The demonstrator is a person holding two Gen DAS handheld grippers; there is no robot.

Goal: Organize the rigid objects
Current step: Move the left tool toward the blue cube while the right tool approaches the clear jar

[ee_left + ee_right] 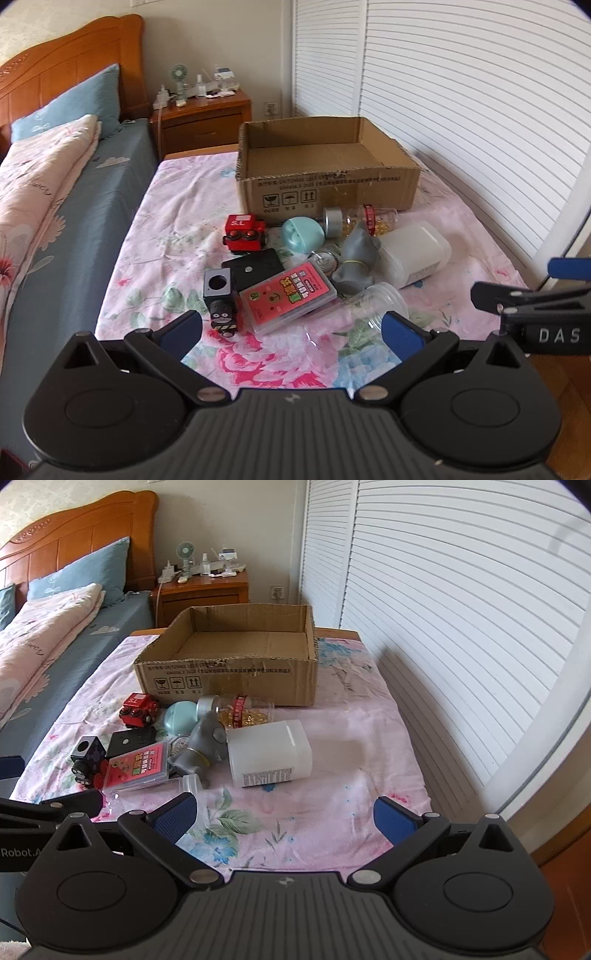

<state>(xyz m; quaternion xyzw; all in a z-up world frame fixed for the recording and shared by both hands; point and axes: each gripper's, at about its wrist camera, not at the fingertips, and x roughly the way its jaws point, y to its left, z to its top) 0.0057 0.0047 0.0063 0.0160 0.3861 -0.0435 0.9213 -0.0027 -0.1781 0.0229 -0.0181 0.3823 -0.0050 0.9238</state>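
Cardboard box (325,184) sits open at the far side of the floral-clothed surface (177,229) in the left wrist view, with the clutter just in front of it: red toy engine (244,234), mint round case (303,235), black toy engine (221,297), pink card case (289,295), grey figure (355,260) and a white jar (415,253) on its side. Left tongs (291,328) hover spread wide, gripping nothing.

From the right wrist view, the same box (229,677) stands beyond the white jar (267,753), which lies beside the grey figure (203,747). Right tongs (284,814) are likewise spread wide and hold nothing above bare cloth.
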